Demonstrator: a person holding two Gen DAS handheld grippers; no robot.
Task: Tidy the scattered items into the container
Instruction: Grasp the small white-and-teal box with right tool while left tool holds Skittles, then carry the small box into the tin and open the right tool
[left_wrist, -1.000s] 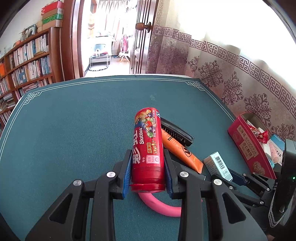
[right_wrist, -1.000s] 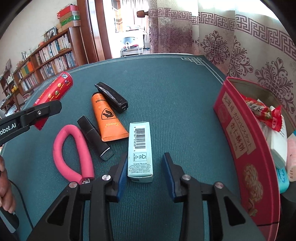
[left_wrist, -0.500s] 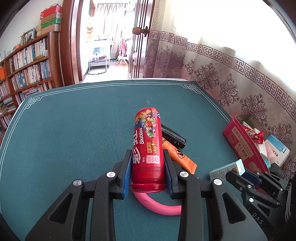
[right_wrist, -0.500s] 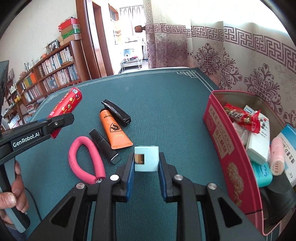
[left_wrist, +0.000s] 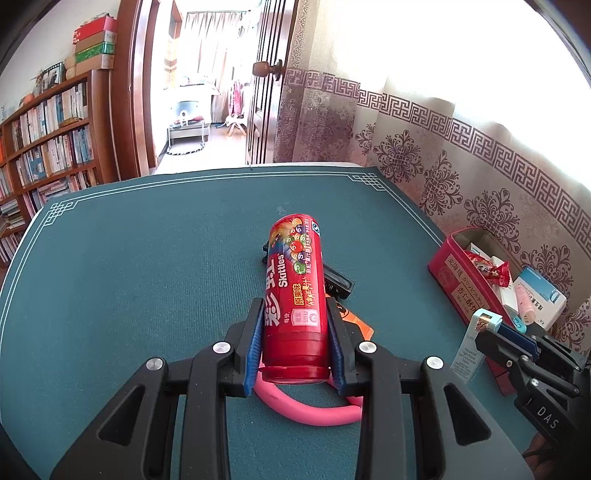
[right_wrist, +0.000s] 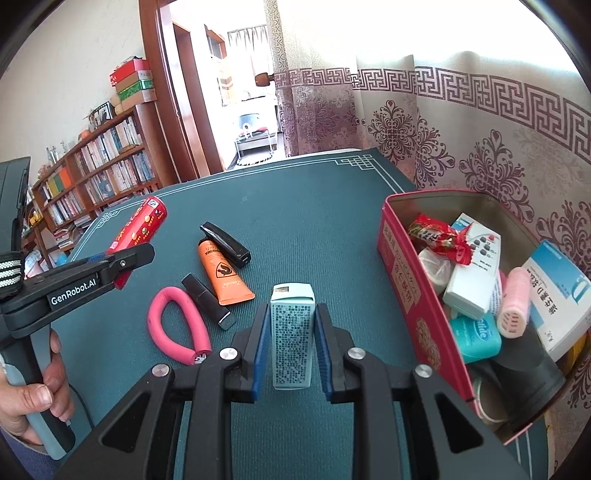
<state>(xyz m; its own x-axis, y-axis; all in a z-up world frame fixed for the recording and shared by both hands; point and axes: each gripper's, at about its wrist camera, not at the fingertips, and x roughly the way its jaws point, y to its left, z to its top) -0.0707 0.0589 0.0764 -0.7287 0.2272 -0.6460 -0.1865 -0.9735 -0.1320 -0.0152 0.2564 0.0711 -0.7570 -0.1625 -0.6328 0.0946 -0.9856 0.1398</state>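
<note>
Behind your green table mat (right_wrist: 303, 206) you have a wooden bookshelf (left_wrist: 48, 147) full of books, stacked boxes (left_wrist: 94, 46) on top, an open doorway (left_wrist: 199, 92), and patterned curtains (right_wrist: 480, 122) at right.

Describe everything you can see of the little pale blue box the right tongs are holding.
The pale blue box is a slim cardboard carton, printed with dense dark text on its upper face, its far end flap showing a brownish patch. The right tongs clamp its long sides between blue pads, lifted off the green table, left of the red tin.
</note>
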